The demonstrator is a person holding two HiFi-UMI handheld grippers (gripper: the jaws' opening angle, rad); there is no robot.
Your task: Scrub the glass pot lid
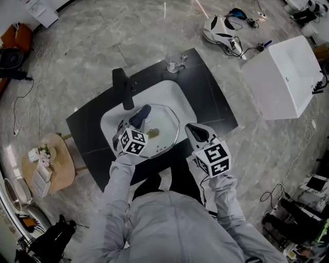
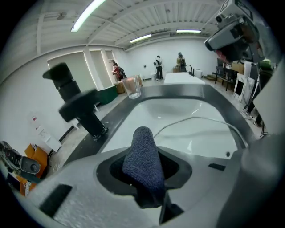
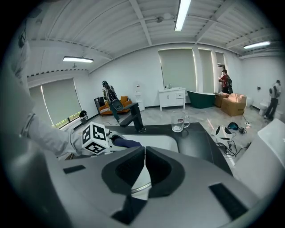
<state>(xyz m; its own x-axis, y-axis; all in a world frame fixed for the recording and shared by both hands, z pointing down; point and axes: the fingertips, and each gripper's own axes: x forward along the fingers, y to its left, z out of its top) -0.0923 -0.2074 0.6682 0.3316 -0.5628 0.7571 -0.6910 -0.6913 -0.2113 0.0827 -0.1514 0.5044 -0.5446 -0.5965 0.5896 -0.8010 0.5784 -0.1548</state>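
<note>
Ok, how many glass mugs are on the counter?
1: the glass mug stands on the black counter beyond the sink, right of the faucet. The person's body may hide others.

- We see a grey marbled floor [image 1: 92,41] across the whole head view.
- Lower left, a round wooden side table [image 1: 64,170]; upper right, a white boxy unit [image 1: 281,77].
- In the right gripper view, white walls [image 3: 131,73], shaded windows [image 3: 178,71], ceiling strip lights [image 3: 182,13], a white cabinet [image 3: 173,99] at centre.
</note>
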